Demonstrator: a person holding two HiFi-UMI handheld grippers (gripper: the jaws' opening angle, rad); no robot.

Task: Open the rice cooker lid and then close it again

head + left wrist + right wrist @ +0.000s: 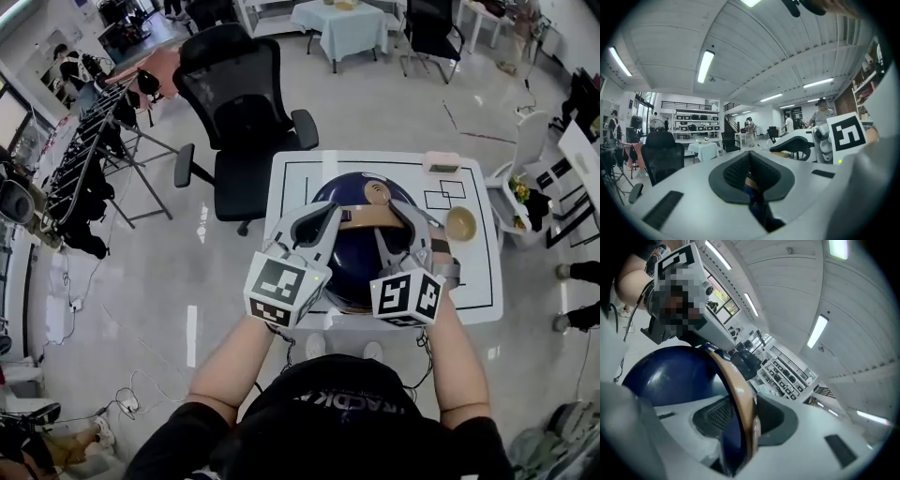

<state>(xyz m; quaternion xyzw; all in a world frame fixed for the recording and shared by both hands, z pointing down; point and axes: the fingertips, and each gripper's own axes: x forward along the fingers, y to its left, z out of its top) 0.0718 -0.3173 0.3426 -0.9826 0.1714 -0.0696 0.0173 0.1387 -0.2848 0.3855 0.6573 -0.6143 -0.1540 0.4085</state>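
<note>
A dark blue domed rice cooker (361, 246) stands on the white table (298, 183), lid down, with a tan handle (362, 221) arching over its top. Both grippers rest on the dome at that handle. My left gripper (330, 214) is at the handle's left end. Its jaws (750, 174) are shut, and I see nothing held between them. My right gripper (399, 214) is at the right end. In the right gripper view the tan handle (737, 390) runs edge-on between the jaws of the gripper (743, 417), with both pad faces showing beside it. The blue lid (670, 376) fills the left.
A tan bowl (460, 223) and a pink flat item (441, 163) sit on the table right of the cooker. A black office chair (239, 112) stands behind the table on the left, and a white chair (525, 150) on the right. Racks stand further left.
</note>
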